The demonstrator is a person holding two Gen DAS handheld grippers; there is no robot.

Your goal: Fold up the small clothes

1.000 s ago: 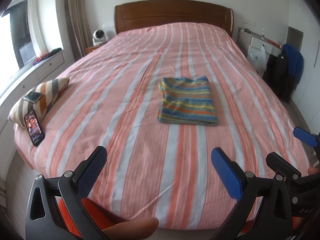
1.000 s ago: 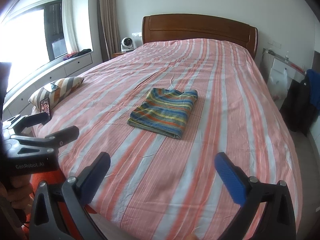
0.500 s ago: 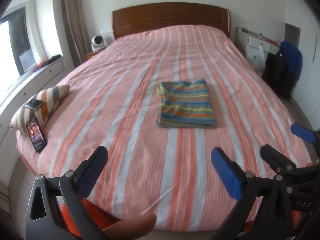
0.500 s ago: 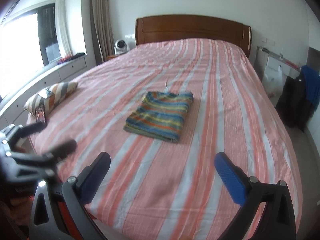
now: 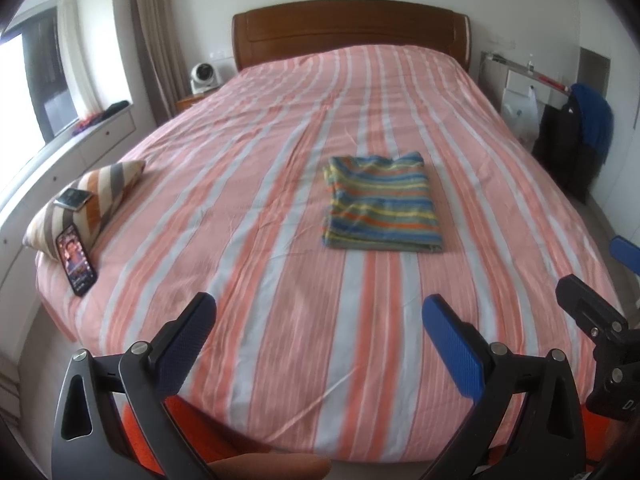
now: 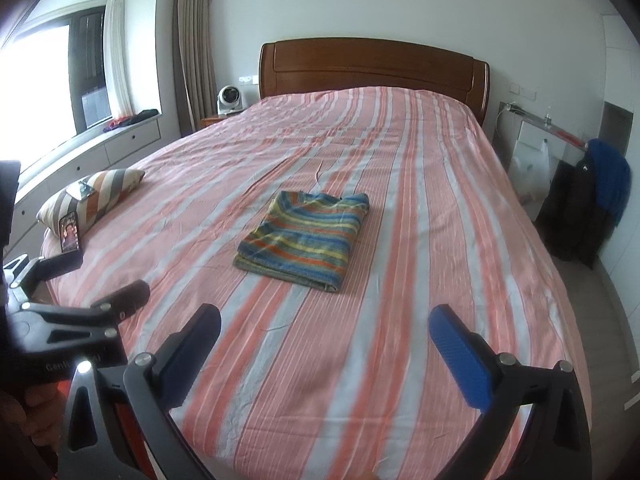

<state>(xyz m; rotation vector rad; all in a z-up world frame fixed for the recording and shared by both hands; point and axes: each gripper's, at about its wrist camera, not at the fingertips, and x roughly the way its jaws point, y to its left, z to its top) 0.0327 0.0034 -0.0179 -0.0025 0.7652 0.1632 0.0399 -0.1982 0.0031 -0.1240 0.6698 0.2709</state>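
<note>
A folded striped garment (image 5: 382,204) lies flat near the middle of the bed (image 5: 280,320), on the pink-and-white striped cover, with nothing on top of it and bare cover all round it. Well to its left, at the bed's near-left edge, sits a striped cushion (image 5: 86,204) with what looks like a small phone on top, and a lit phone (image 5: 76,258) leans against its near side. Beyond the far end stands the wooden headboard (image 5: 352,32), a small white fan (image 5: 202,76) to its left. Dark clothes (image 5: 576,148) hang at the right. The left tool (image 5: 320,334) and right tool (image 6: 325,344) hover over the near edge, both spread wide and holding nothing.
</note>
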